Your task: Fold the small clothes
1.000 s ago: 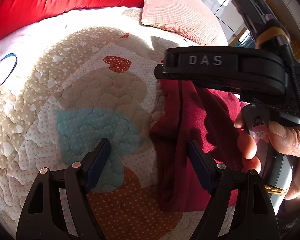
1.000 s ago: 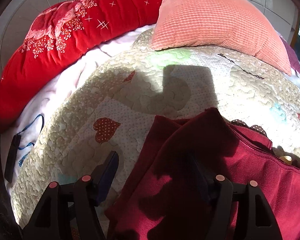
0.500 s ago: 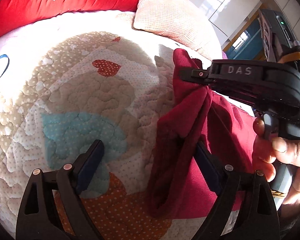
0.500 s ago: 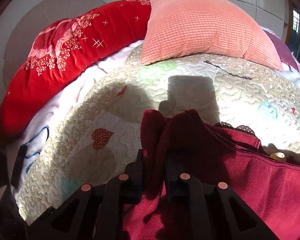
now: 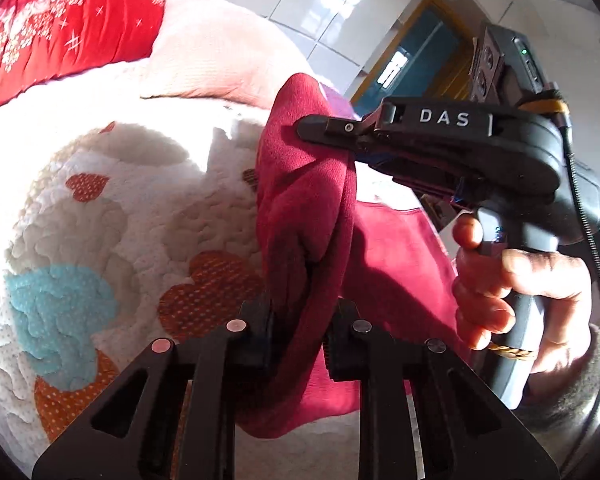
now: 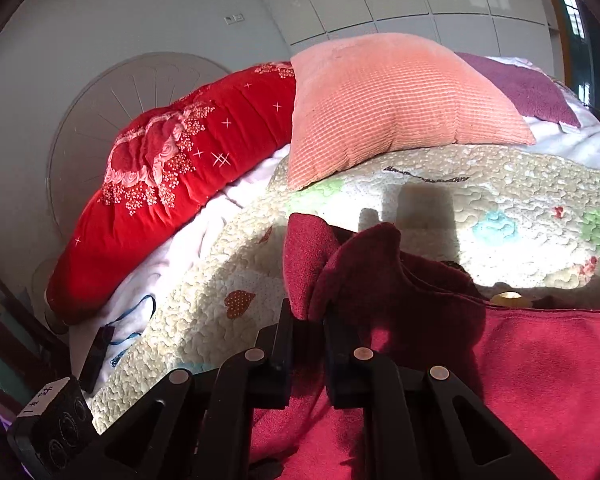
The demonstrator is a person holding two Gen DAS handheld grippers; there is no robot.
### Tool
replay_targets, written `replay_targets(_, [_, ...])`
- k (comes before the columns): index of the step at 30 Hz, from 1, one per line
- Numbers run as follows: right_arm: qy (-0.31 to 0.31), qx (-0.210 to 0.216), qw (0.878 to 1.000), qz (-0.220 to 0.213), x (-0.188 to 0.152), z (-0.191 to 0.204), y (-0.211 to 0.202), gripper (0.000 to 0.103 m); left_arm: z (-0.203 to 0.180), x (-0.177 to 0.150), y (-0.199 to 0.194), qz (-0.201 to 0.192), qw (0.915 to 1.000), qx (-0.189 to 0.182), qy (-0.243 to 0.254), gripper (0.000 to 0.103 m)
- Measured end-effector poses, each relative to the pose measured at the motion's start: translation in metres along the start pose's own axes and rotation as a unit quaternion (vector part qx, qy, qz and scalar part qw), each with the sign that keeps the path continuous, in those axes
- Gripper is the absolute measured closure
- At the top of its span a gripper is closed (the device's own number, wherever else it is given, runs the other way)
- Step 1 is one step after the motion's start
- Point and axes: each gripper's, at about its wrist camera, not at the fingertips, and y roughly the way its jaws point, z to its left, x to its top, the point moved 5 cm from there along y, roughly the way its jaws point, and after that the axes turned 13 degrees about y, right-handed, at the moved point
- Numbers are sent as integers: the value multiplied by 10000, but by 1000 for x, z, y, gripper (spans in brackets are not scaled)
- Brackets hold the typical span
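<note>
Maroon garment (image 5: 304,184) now lifted | left tongs (image 5: 298,334) closing on it, earlier open | right tongs (image 6: 306,334) closing on it

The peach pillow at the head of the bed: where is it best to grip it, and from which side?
Probably its near left corner, approached from the quilt side. That corner overhangs the quilt, thin and free, while the middle bulges too thick for the jaws.

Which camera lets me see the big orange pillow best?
The right wrist view shows it best: the whole orange pillow lies in the open on the quilt, beside the red cushion. The left wrist view catches only a pale, washed-out part of it, partly behind the dark red cloth.
</note>
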Motion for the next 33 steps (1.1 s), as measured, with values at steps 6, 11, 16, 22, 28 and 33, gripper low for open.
replay_targets(6, [-10,-172,9987,-484,11,-44,-88,92,-92,31,17,137,9965,-473,673,86])
replay_targets(11, [482,-535,9945,-760,10,-126,-135,92,-161,34,66,509,9887,-779,1177,86])
replay_targets(16, [1063,-1395,9833,-494,-15,-218,-118,92,-193,4,130,1187,9811,-944,1200,86])
replay_targets(22, [1358,-1413,9792,-530,-30,-242,-130,84,-195,0,128,1463,9729,-879,1559,78])
replay_targets(28, [1333,-753,9870,-486,-67,-204,-176,45,-169,4,59,691,9833,-360,1646,35])
replay_targets(33, [1690,-496,9844,-59,-109,-198,-160,45,-126,-12,62,889,9843,249,1504,35])
